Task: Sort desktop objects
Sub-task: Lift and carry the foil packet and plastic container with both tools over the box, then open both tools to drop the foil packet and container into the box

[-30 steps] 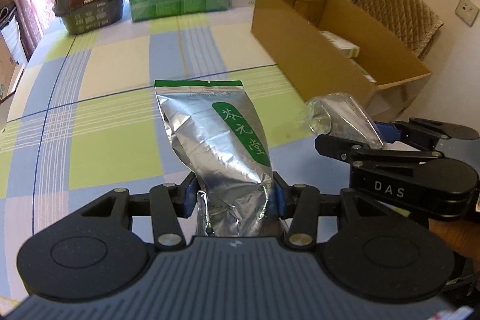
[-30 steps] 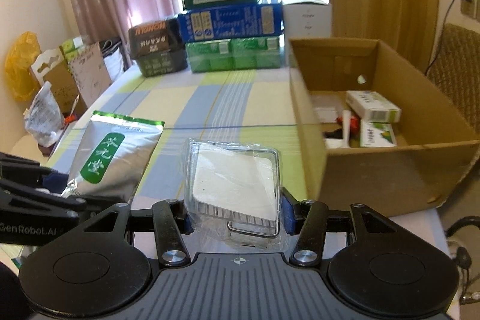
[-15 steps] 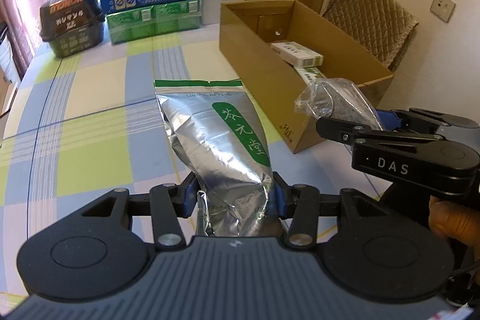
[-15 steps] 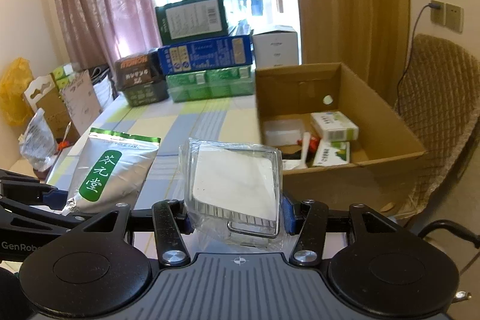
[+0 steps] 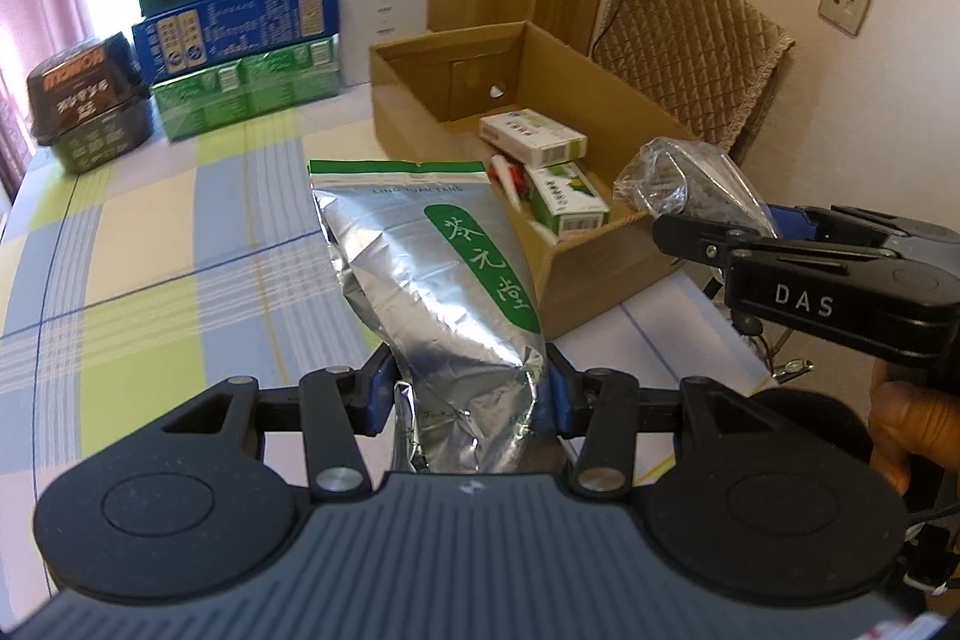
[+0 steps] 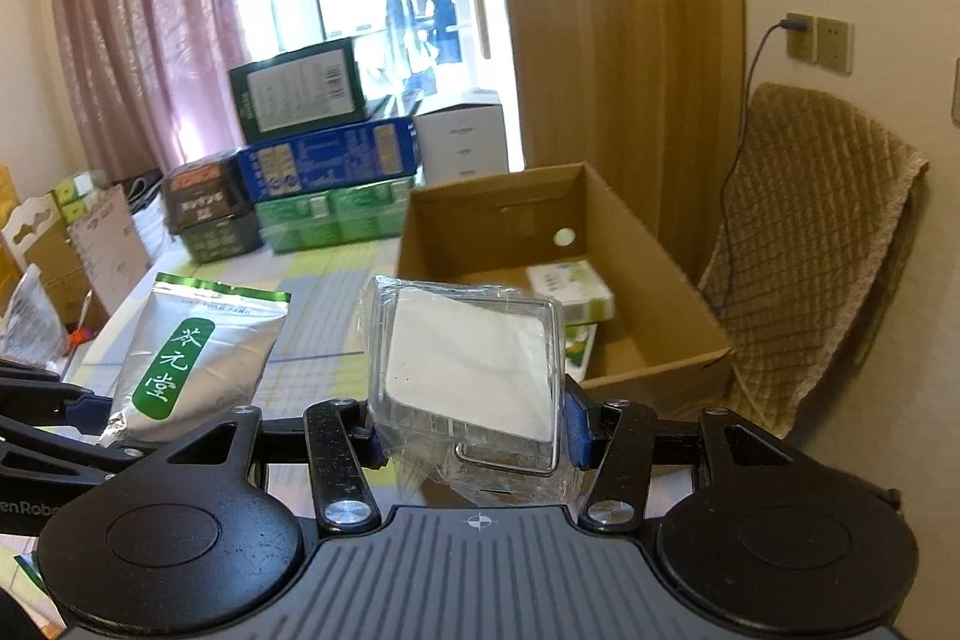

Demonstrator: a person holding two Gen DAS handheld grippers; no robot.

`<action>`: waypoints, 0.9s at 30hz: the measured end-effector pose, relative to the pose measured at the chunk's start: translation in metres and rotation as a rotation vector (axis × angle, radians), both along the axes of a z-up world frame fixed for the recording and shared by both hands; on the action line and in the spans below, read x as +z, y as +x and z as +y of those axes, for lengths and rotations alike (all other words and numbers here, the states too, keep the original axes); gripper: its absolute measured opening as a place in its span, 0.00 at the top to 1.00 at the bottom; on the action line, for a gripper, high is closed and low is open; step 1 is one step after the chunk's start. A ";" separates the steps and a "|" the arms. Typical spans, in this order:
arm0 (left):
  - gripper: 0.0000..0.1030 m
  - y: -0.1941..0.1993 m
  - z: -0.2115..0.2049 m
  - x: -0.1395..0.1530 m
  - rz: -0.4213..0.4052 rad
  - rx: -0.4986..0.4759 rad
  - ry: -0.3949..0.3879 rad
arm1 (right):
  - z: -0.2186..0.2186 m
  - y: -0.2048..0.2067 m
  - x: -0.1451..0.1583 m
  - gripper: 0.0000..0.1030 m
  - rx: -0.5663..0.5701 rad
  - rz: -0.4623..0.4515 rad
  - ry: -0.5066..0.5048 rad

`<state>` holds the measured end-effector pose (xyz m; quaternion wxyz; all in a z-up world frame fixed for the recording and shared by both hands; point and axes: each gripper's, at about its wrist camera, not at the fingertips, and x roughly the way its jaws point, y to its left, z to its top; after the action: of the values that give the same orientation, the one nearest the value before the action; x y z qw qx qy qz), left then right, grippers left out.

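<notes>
While my left gripper (image 5: 468, 394) clamps the soft, crinkly silver foil pouch (image 5: 438, 280) low, my right gripper (image 6: 471, 433) pinches a slippery plastic-wrapped clear square case (image 6: 474, 364).

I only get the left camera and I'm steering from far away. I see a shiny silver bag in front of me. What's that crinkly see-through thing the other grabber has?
Observer: The right gripper is shut on a clear plastic packet with a flat white square inside.
Operator: Is there a metal bit on it?
Observer: Yes, a thin wire loop shows at the packet's lower edge.
Operator: What's left of my silver bag, past the table?
Observer: Open cartons and a crumpled plastic bag sit beside the table's edge, out of your view.
Operator: Anything behind the stacked boxes?
Observer: A bright window with a pink curtain beside it.
</notes>
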<state>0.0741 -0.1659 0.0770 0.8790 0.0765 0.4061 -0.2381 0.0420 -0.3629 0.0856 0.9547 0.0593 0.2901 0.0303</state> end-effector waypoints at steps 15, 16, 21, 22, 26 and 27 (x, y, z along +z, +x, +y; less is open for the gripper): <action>0.58 0.038 -0.056 0.022 -0.027 -0.059 -0.028 | -0.057 0.036 0.013 0.52 -0.049 -0.012 -0.046; 0.58 0.042 -0.060 0.022 -0.027 -0.062 -0.032 | -0.060 0.039 0.013 0.52 -0.050 -0.012 -0.047; 0.58 0.061 -0.079 0.020 -0.020 -0.075 -0.041 | -0.069 0.058 0.013 0.52 -0.046 -0.009 -0.050; 0.58 0.064 -0.082 0.020 -0.018 -0.078 -0.042 | -0.070 0.061 0.012 0.52 -0.045 -0.009 -0.049; 0.58 0.079 -0.098 0.018 -0.016 -0.090 -0.046 | -0.073 0.076 0.008 0.52 -0.041 -0.002 -0.045; 0.58 0.083 -0.101 0.017 -0.014 -0.091 -0.048 | -0.074 0.079 0.007 0.52 -0.041 0.000 -0.044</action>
<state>0.1569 -0.2665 0.0943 0.8717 0.0758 0.3900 -0.2870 0.1212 -0.4371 0.0921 0.9561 0.0443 0.2895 0.0044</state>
